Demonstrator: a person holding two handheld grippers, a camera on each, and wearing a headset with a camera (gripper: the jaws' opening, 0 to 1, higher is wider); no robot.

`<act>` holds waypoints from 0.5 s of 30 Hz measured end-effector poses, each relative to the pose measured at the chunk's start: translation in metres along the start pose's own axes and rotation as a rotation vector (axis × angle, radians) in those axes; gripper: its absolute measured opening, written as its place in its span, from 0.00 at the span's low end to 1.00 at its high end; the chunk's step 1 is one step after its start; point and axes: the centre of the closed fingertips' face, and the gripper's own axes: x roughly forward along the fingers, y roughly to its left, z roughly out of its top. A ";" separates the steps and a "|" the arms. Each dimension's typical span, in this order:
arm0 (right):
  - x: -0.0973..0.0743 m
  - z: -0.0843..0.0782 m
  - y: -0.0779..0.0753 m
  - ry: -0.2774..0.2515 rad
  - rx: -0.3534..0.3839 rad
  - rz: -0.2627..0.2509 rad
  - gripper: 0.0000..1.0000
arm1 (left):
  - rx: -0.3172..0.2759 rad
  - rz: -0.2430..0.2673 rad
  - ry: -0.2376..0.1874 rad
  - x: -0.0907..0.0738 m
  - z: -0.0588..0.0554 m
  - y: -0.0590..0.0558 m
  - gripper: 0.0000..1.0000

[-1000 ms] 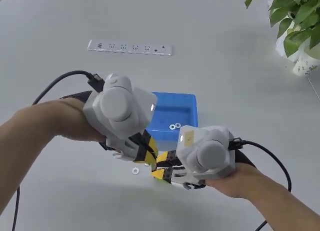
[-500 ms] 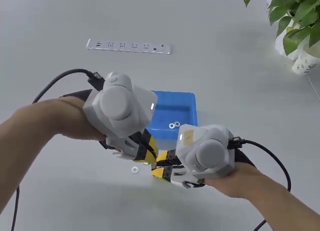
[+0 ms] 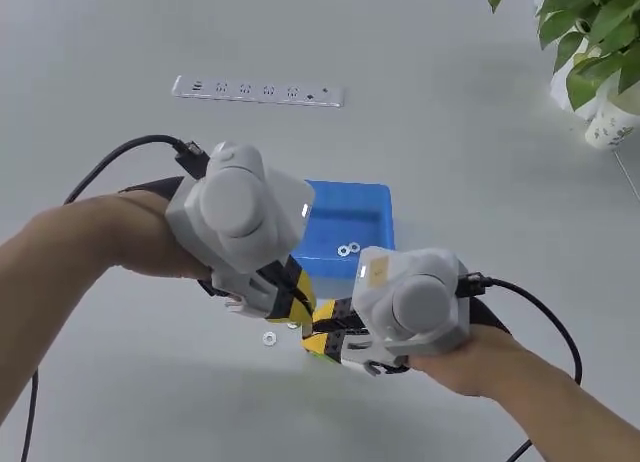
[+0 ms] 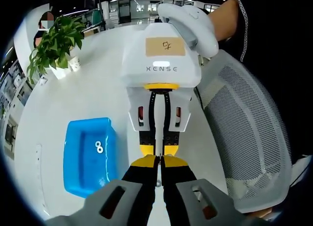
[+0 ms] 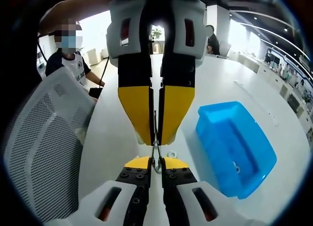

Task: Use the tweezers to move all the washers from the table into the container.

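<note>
My two grippers meet tip to tip just in front of the blue container. The left gripper comes from the left and the right gripper from the lower right. In the right gripper view thin metal tweezers run between my right gripper's jaws and the left gripper's yellow jaws, and both pairs are shut on them. Two washers lie in the container. One washer lies on the table just left of the tips, and it also appears as the washer beside the jaws.
A white power strip lies at the back of the table and a potted plant stands at the far right. Black cables trail from both grippers. A mesh chair stands at the table's edge.
</note>
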 end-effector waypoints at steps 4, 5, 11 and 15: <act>0.000 0.000 0.000 0.000 0.000 -0.001 0.09 | 0.000 -0.001 0.001 0.000 0.000 0.000 0.05; 0.000 0.000 0.000 0.000 -0.001 -0.002 0.09 | 0.001 0.000 0.002 0.000 0.000 0.000 0.05; 0.000 0.000 0.000 0.004 -0.006 -0.003 0.09 | 0.002 0.000 0.006 0.000 0.000 0.000 0.06; 0.000 0.000 0.000 0.006 -0.010 -0.003 0.09 | 0.002 0.001 0.007 0.000 0.000 0.000 0.06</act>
